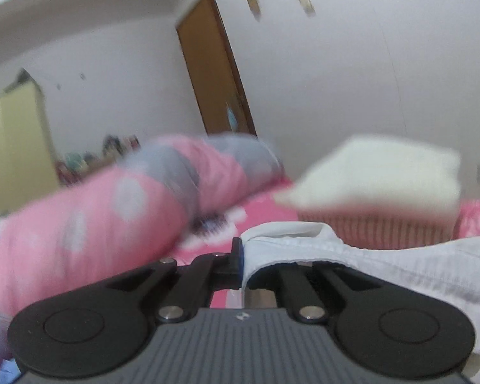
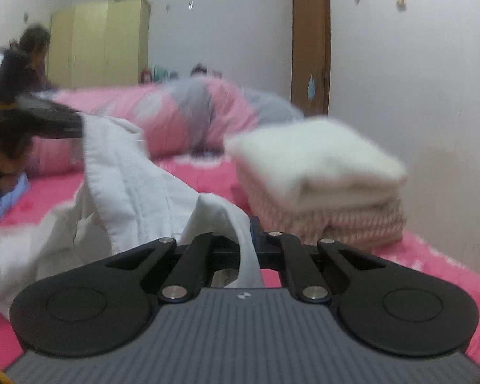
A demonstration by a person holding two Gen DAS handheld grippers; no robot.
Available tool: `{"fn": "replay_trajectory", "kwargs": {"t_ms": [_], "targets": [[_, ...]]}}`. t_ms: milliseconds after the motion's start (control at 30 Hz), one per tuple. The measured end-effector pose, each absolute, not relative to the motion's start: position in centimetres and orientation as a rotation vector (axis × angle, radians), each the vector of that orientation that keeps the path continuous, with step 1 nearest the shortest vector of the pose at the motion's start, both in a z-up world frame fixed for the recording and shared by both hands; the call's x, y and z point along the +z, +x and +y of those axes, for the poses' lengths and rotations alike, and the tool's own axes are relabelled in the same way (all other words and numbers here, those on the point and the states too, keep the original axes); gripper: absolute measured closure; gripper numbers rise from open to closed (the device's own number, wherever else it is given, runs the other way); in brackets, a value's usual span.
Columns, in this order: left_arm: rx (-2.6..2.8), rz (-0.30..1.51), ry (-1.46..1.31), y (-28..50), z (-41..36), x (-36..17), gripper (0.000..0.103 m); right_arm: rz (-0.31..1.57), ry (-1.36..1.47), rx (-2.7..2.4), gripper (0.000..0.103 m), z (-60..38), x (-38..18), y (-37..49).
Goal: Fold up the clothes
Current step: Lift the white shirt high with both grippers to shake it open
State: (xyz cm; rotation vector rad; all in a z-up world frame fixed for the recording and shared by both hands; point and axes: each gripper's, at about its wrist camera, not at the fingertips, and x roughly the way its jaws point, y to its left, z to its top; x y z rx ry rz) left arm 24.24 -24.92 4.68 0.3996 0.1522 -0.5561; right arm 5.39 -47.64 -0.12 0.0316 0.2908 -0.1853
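A white garment [image 2: 124, 172] hangs stretched between my two grippers above the pink bed [image 2: 208, 176]. My right gripper [image 2: 248, 240] is shut on one edge of it, cloth draping over its fingers. My left gripper [image 1: 241, 256] is shut on another edge of the white garment [image 1: 384, 265], which trails off to the right. In the right wrist view the left gripper [image 2: 76, 124] shows at the far left, clamped on the garment's upper corner. Both views are blurred by motion.
A stack of folded clothes [image 2: 320, 179], white on top and striped pink below, sits on the bed by the wall; it also shows in the left wrist view [image 1: 377, 188]. A rolled pink and grey quilt [image 2: 188, 112] lies behind. A blue cloth [image 2: 6, 198] lies at left.
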Motion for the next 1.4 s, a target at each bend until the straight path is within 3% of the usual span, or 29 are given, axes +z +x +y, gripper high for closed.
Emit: {"fn": "replay_trajectory", "kwargs": {"t_ms": [400, 633, 1100, 1400], "targets": [[-0.353, -0.194, 0.295, 10.7, -13.5, 18.5, 0.1, -0.155, -0.004, -0.095, 0.101, -44.3, 16.6, 2.5], [-0.314, -0.34, 0.212, 2.4, -9.2, 24.5, 0.1, -0.391, -0.009, -0.048, 0.101, -41.0, 25.8, -3.4], [-0.422, -0.549, 0.093, -8.5, -4.4, 30.4, 0.1, -0.672, -0.069, -0.028, 0.101, -38.4, 31.5, -16.3], [-0.453, -0.521, 0.064, -6.8, -5.6, 30.6, 0.1, -0.685, -0.063, -0.015, 0.101, -39.1, 31.6, -16.3]]}}
